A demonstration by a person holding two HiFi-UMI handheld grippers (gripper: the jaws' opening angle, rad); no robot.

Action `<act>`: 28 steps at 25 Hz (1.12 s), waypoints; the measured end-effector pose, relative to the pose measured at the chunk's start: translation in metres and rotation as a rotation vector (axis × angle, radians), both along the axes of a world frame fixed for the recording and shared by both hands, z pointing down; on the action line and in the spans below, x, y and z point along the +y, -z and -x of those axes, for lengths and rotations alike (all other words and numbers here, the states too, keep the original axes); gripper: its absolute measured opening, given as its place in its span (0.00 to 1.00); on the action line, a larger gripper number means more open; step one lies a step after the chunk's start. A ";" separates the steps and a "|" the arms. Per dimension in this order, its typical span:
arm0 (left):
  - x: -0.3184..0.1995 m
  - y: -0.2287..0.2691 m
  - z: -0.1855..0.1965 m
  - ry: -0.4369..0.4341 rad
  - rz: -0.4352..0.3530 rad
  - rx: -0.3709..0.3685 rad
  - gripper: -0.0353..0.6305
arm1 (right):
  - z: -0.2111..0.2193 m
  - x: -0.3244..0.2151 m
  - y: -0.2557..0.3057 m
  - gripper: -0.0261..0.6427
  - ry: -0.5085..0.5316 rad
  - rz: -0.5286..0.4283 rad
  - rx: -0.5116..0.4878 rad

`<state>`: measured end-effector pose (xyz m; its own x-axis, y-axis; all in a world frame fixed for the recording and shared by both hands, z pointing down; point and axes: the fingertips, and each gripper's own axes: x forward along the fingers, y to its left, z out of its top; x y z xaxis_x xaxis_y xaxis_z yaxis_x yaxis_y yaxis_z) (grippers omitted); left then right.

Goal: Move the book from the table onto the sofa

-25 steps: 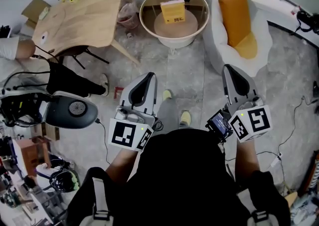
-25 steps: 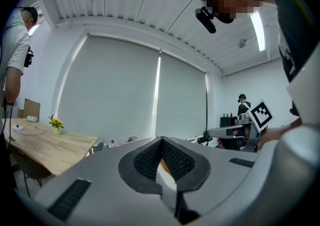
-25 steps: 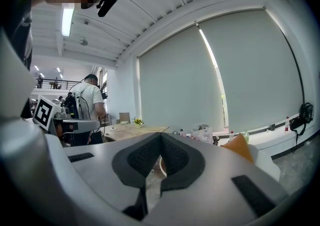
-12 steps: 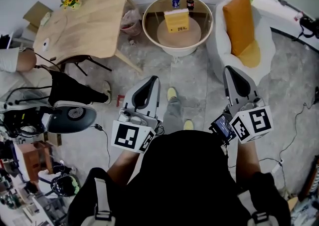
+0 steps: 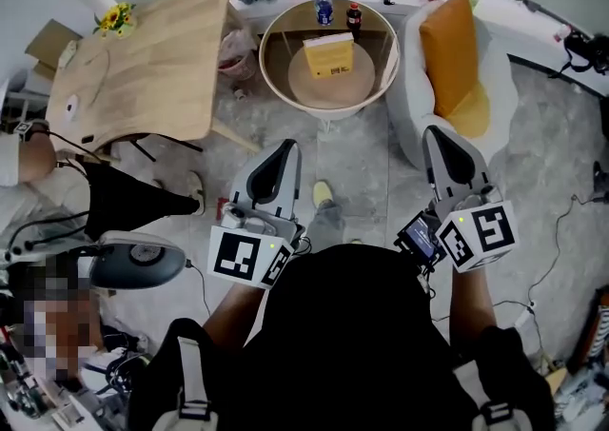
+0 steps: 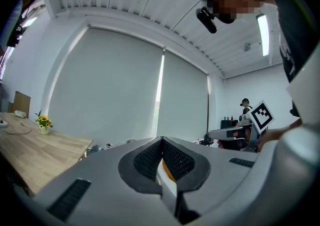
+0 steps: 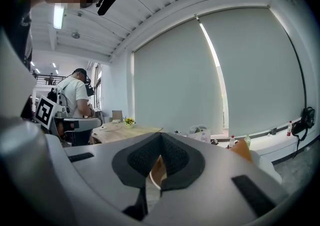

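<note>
Left gripper (image 6: 161, 139): jaws pressed together at the tips, nothing between them. Right gripper (image 7: 160, 135): jaws likewise closed, empty. Both are held side by side, near and low, pointing toward the far side of the room above the floor (image 5: 362, 148). Book (image 5: 328, 55), yellow, sits on the round bench (image 5: 271, 72), far centre, well apart from both grippers. Two bottles (image 5: 324, 7) stand at the bench's far edge, just beyond the book. Sofa (image 5: 500, 72), white with an orange cushion (image 5: 447, 34), just right of the round bench. Wooden bench (image 5: 143, 58) at far left
</note>
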<state>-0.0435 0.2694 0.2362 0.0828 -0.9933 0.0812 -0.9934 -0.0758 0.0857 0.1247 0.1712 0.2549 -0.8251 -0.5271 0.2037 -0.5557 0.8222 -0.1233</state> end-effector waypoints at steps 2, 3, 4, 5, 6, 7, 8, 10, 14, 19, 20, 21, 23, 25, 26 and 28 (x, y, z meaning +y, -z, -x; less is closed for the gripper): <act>-0.013 0.000 0.012 -0.007 -0.001 0.002 0.06 | 0.011 -0.012 0.000 0.05 -0.008 0.002 0.002; -0.019 0.000 0.018 -0.010 0.000 0.002 0.06 | 0.017 -0.018 0.001 0.05 -0.011 0.001 0.002; -0.024 -0.001 0.024 -0.013 0.001 0.003 0.06 | 0.023 -0.023 0.001 0.05 -0.012 0.001 0.003; -0.030 -0.001 0.029 -0.015 0.002 0.005 0.06 | 0.028 -0.028 0.000 0.05 -0.013 0.000 0.005; -0.036 -0.001 0.035 -0.016 0.002 0.006 0.06 | 0.034 -0.033 0.000 0.05 -0.013 0.000 0.008; -0.041 0.000 0.041 -0.018 0.002 0.008 0.06 | 0.040 -0.038 0.000 0.05 -0.014 0.000 0.012; -0.046 0.000 0.047 -0.018 0.001 0.009 0.06 | 0.046 -0.043 0.000 0.05 -0.015 -0.001 0.015; -0.054 0.000 0.060 -0.018 0.000 0.012 0.06 | 0.057 -0.052 0.001 0.05 -0.018 -0.002 0.020; -0.070 -0.004 0.084 -0.018 0.004 0.018 0.06 | 0.080 -0.067 0.000 0.05 -0.021 -0.007 0.027; -0.086 -0.005 0.110 -0.026 -0.004 0.016 0.06 | 0.109 -0.083 -0.001 0.05 -0.018 -0.017 0.042; -0.089 -0.006 0.116 -0.026 -0.003 0.017 0.06 | 0.115 -0.085 -0.001 0.05 -0.016 -0.021 0.047; -0.092 -0.007 0.121 -0.027 -0.002 0.017 0.06 | 0.122 -0.088 -0.002 0.05 -0.014 -0.025 0.051; -0.096 -0.009 0.131 -0.029 0.000 0.018 0.06 | 0.134 -0.092 -0.003 0.05 -0.010 -0.030 0.055; -0.100 -0.011 0.140 -0.030 0.001 0.022 0.06 | 0.144 -0.095 -0.003 0.05 -0.007 -0.032 0.057; -0.102 -0.011 0.145 -0.031 0.001 0.024 0.06 | 0.149 -0.097 -0.002 0.05 -0.007 -0.033 0.058; -0.106 -0.011 0.152 -0.030 0.000 0.027 0.06 | 0.157 -0.101 -0.001 0.05 -0.006 -0.039 0.059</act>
